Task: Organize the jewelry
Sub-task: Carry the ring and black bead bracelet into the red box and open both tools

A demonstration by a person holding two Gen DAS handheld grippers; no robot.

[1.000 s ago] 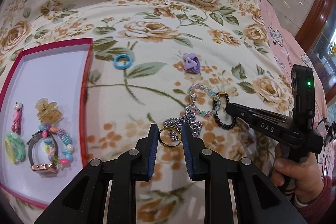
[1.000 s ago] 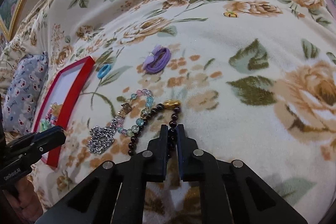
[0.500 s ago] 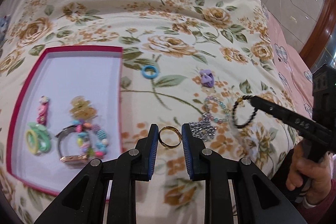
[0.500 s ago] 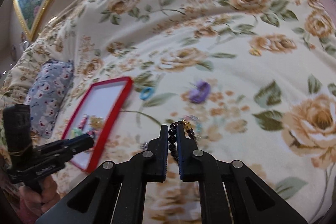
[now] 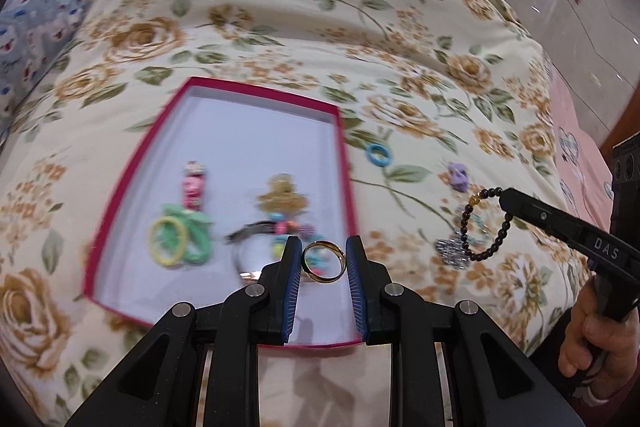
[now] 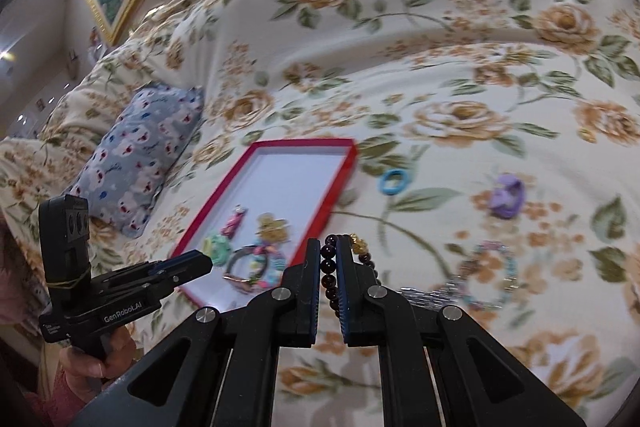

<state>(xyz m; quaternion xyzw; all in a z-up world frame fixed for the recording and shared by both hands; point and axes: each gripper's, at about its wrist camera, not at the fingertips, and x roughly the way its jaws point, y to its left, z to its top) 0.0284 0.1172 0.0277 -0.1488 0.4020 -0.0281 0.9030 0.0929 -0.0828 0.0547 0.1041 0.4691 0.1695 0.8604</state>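
The left gripper (image 5: 324, 261) pinches a gold ring (image 5: 324, 261) between its blue-lined fingers (image 5: 294, 267), the ring upright and held in the air over the near part of the red tray (image 5: 343, 163); the right gripper (image 6: 329, 259) is closed narrowly on a dark bead bracelet (image 6: 329, 269), whose loop hangs free below the fingertips in the left wrist view (image 5: 486, 223), clear of the floral bedspread (image 5: 280, 27) and to the right of the tray. Inside the tray lie a pink clip (image 5: 194, 187), a yellow and green hair tie (image 5: 178, 239), a gold claw clip (image 5: 282, 197) and what seems to be a watch with coloured beads (image 6: 256, 263), though blur makes that uncertain; on the bedspread to the right of the tray rest a blue ring (image 6: 392, 182), a purple hair tie (image 6: 508, 197), a pastel bead bracelet (image 6: 490, 275) and a silver chain (image 5: 454, 253) just beside it; a blue patterned pillow (image 6: 144, 151) sits left of the tray.
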